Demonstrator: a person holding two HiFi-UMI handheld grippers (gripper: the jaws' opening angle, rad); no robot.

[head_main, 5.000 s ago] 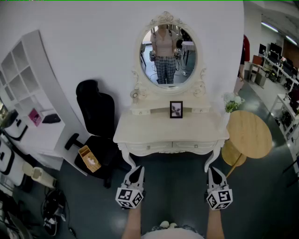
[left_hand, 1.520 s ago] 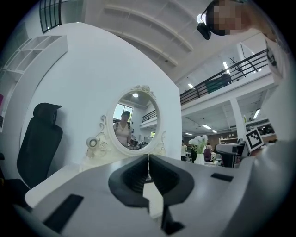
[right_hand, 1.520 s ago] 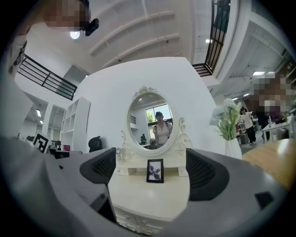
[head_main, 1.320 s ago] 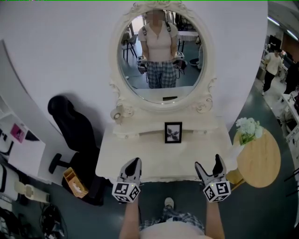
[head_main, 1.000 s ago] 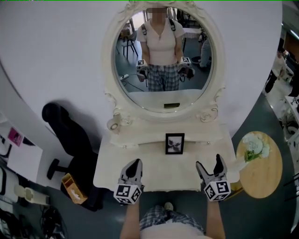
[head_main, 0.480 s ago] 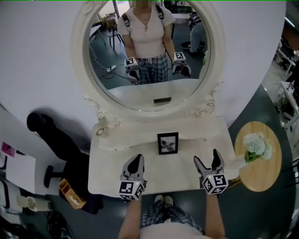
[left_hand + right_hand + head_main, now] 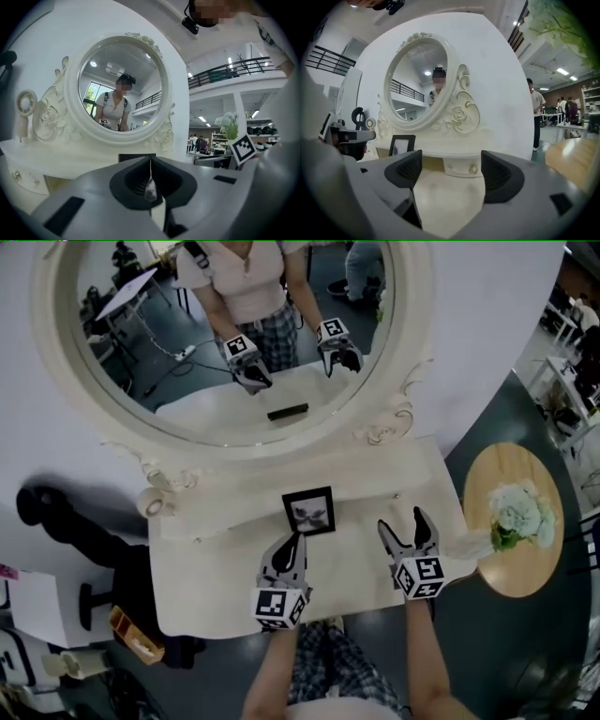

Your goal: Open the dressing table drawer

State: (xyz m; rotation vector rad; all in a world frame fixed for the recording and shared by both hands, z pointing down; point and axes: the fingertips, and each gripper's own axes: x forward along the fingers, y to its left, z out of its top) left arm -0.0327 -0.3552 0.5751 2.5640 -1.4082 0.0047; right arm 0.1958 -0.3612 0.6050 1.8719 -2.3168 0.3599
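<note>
**Drawer knob ahead of right gripper, nothing gripped yet**

Drawer in view is the small one in the raised shelf under the mirror, at the back of the table. Its round knob shows in the right gripper view, straight ahead through the jaw gap and well short of contact. Any drawers in the table's front are not visible from here.

Right gripper hangs over the right part of the tabletop. Its jaws stand wide and are closing a little, with nothing between them. Left gripper is over the middle of the top, jaws pressed together and empty.

Handling, judged: a small wooden drawer, so light and stiff, and it should slide straight out with little pull. The knob is the only hold. It is small, round and shiny, so likely slippery. Pinch it squarely across its sides and pull straight back toward the person. A skewed pull may jam the drawer or slip off the knob. The carved trim around it looks delicate, so keep the jaws off it.

Around:
- The frame stands upright on the top just ahead of the left gripper. It is easy to knock over if that gripper pushes forward.
- The side table with flowers sits just beside the table's right end, near the right arm.
- The chair is off to the left, out of the way.
- The path from the right gripper to the knob looks unobstructed.
</note>
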